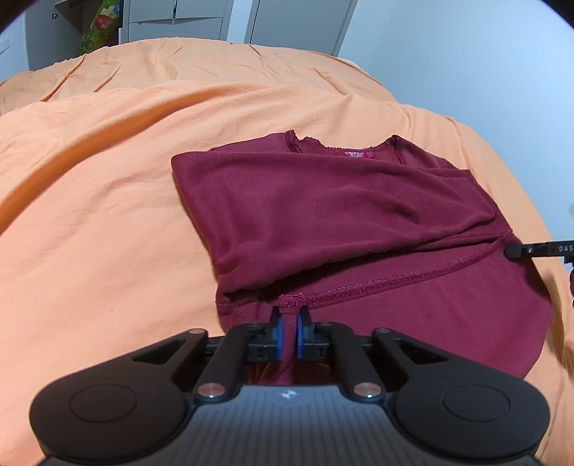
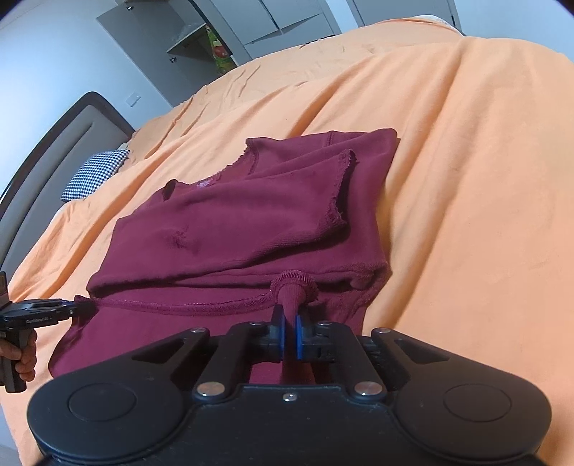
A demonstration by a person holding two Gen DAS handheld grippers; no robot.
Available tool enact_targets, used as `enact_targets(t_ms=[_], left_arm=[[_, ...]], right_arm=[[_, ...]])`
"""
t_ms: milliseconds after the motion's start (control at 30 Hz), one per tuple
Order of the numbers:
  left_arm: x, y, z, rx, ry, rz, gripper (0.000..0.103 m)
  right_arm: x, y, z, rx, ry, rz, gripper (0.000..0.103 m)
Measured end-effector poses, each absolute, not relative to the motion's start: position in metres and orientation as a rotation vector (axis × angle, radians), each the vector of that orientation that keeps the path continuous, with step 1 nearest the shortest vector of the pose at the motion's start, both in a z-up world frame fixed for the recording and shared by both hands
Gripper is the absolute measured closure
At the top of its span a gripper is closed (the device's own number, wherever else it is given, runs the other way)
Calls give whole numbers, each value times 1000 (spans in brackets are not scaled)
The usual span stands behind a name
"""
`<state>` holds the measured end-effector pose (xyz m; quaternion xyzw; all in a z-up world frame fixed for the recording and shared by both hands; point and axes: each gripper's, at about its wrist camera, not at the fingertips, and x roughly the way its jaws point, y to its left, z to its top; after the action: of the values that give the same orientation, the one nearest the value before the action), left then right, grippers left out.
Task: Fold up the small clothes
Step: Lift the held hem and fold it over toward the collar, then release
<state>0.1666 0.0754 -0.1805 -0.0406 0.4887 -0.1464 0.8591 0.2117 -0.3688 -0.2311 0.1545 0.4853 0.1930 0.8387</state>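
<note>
Left tongs [image 1: 290, 329] sit nearest the lens, blue pads [image 1: 281, 337] nearly together, pinching a bunched bit of the maroon shirt [image 1: 323, 215] at its stitched hem [image 1: 394, 277]. Fabric runs down between the pads and back under the tong body.

Right tongs [image 2: 290, 331]: same state, pads almost closed on a gathered knot of hem [image 2: 292, 283], cloth pulled into a short stalk ahead of the tips.

Shirt lies on the bed, on the orange cover [image 1: 107, 179], straight ahead of both tongs. Sleeves are folded in across the chest; neckline and label [image 1: 353, 155] sit at the far end from the tongs. Bottom edge nearest the tongs is lifted slightly, rest lies flat.

Each tong shows in the other's view: right tongs at the right edge of the left view [image 1: 538, 249], tip at the hem; left tongs at the left edge of the right view [image 2: 43, 312], tip at the hem, with the person's hand [image 2: 21, 355] on the grip.

Checked pillow [image 2: 95, 174] and headboard [image 2: 53, 143] are far left of the right tongs. Grey wardrobe [image 2: 251, 21] stands beyond the bed.
</note>
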Motion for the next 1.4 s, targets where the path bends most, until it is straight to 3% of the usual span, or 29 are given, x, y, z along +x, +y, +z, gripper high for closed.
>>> enact_targets(t_ms=[867,1167,1400], left_arm=[[181,88,-132,-163,911,-346,98],[257,97,-106,-179,808,-346,98],[335,85,-124,-162,823,-296,98]], right_arm=[[208,-379,-172,411,867,474,99],[259,-388,-147,440,772,464,99],[337,-386,-164,420,779,390,99]])
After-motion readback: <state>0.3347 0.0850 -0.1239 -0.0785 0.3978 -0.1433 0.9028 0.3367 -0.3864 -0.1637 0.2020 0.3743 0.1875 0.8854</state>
